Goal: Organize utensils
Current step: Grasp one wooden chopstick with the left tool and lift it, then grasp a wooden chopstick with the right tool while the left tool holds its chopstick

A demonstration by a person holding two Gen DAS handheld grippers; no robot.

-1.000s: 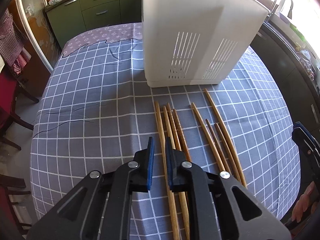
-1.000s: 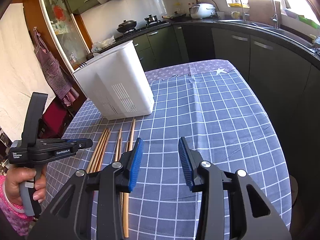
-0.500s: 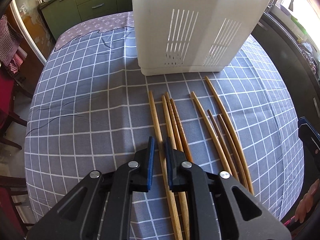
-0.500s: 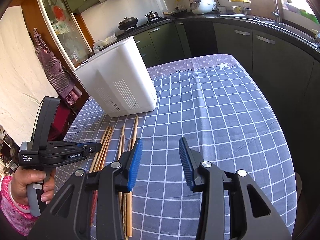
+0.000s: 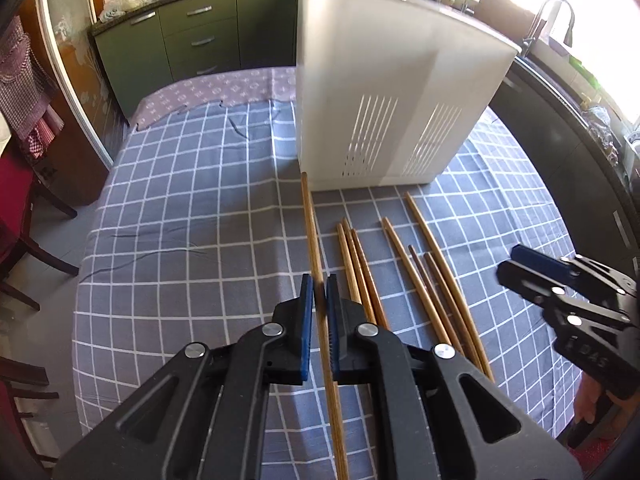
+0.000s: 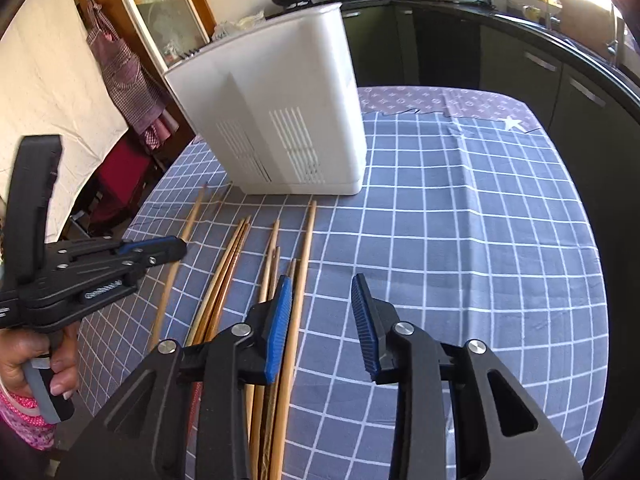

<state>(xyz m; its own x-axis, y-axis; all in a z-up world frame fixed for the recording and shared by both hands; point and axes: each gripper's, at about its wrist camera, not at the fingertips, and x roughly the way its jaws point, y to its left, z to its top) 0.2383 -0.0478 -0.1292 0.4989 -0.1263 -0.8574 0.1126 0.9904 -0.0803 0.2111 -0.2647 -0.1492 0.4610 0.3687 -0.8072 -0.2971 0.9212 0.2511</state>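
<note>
Spread across the whole scene: a table (image 5: 180, 240) under a grey-blue checked cloth, with a strip of mauve patterned cloth (image 6: 440, 98) at the far end. Standing upright on the cloth, towards the far side: a tall white utensil holder (image 5: 384, 92) with slotted vents low on its walls. Lying loose just in front of the holder, roughly parallel and pointing at it: 7 wooden chopsticks (image 5: 434, 248), 3 bunched together and 4 more to their right in the left wrist view. Lifted clear of that row: 1 chopstick (image 5: 312, 236), far tip near the holder's base, clamped between the blue pads of the left gripper (image 5: 318, 312), jaws nearly together on the stick. Hovering over the right edge of the row: the right gripper (image 6: 322, 320), jaws closing with only bare cloth between them. Wrapped round the left gripper's handle: a hand (image 6: 28, 364) above a pink sleeve.
</note>
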